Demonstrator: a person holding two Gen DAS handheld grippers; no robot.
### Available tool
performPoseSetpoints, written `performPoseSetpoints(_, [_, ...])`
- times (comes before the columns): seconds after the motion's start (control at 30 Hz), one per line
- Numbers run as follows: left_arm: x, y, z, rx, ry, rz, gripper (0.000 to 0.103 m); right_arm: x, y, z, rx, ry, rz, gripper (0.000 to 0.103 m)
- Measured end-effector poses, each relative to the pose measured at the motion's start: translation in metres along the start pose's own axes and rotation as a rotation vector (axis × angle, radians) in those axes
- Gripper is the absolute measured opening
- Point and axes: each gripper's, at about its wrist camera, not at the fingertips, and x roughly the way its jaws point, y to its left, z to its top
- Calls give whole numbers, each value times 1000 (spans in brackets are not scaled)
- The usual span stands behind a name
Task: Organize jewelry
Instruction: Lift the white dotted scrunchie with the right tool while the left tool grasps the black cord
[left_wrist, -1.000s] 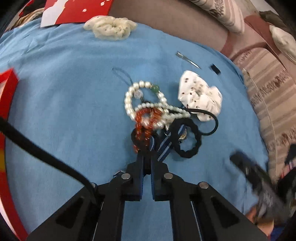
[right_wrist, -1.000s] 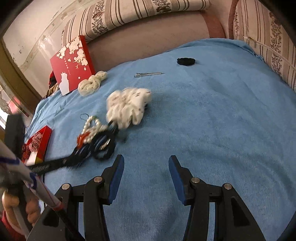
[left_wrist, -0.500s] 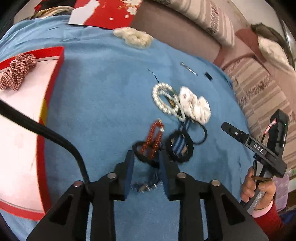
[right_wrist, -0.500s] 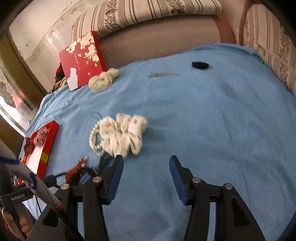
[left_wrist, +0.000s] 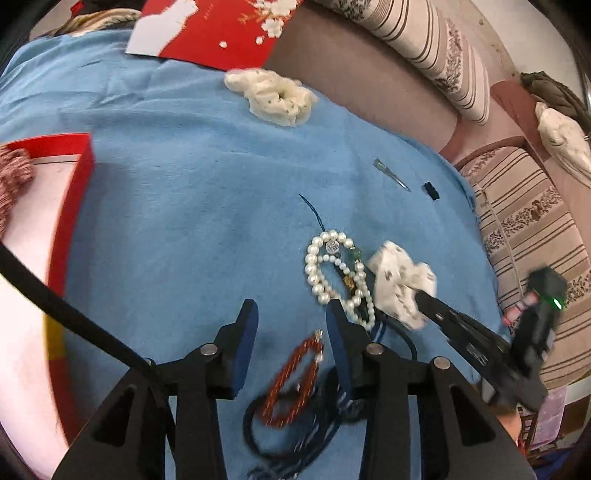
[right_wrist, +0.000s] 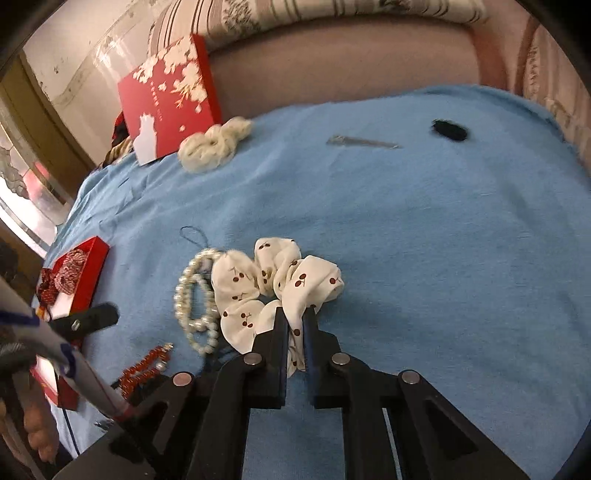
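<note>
My right gripper (right_wrist: 294, 318) is shut on the near edge of a white cherry-print scrunchie (right_wrist: 280, 280) lying on the blue cloth; it also shows in the left wrist view (left_wrist: 402, 284). A pearl bracelet (right_wrist: 194, 295) (left_wrist: 334, 271) lies just left of the scrunchie. My left gripper (left_wrist: 291, 317) is open and empty above the cloth. A red bead bracelet (left_wrist: 295, 376) (right_wrist: 144, 367) and black hair ties (left_wrist: 258, 417) lie below and between its fingers. The red tray (left_wrist: 70, 206) (right_wrist: 88, 273) holds a checked scrunchie (left_wrist: 13, 177).
A cream scrunchie (left_wrist: 273, 96) (right_wrist: 214, 144), a metal hair clip (right_wrist: 364, 142) (left_wrist: 391, 173) and a small black hair tie (right_wrist: 448, 130) lie farther back on the blue cloth (right_wrist: 424, 240). A red box lid (right_wrist: 170, 99) leans on the sofa back.
My left gripper opened, let go of the red bracelet and hair ties, and pulled back. My right gripper moved in and shut on the cherry-print scrunchie.
</note>
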Motion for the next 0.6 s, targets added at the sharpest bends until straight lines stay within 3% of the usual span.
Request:
performPoseSetpoints(0.1, [7,-8,0,26,21,-3,36,-19,-17,-7,-12,-33,-66,8])
performPoseSetpoints(0.33, [-4,-55,-37,226,28,2,36,-52,-57,-20,68,-62,-55,8])
performPoseSetpoints(0.47, [5,-90,-55,322,33,0,55,-60,-63,-26,98,-69,-34,8])
performPoseSetpoints(0.6, [23,-119,-63,387,35,14,59,-62,-60,-33,95,-69,-28,8])
